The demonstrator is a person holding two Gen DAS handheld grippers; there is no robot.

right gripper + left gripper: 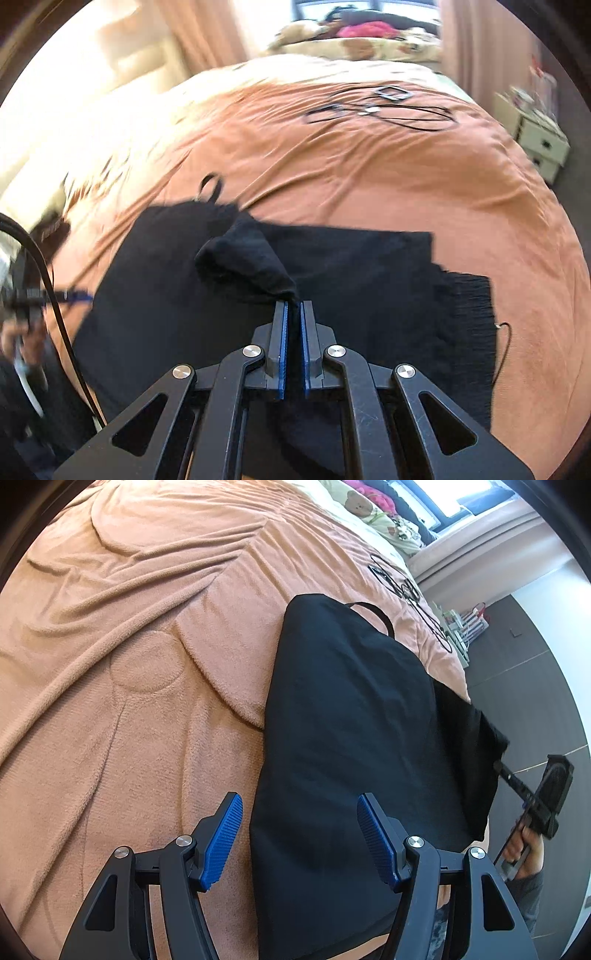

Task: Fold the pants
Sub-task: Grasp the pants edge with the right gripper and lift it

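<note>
Black pants (354,716) lie partly folded on the orange blanket (129,664) of a bed. My left gripper (299,834) is open and empty, hovering over the pants' near left edge. My right gripper (293,306) is shut on a lifted fold of the pants (251,262), holding it above the flat part of the pants (369,295). In the left wrist view the right gripper (498,766) shows at the far right, pinching the pants' edge that hangs off the bed. A black loop (373,614) sticks out at the pants' far end.
Black cables and small devices (384,107) lie on the blanket further up the bed. Pillows and toys (362,33) sit at the head. A white drawer unit (539,144) stands to the right. The bed edge and grey floor (528,686) lie to the right.
</note>
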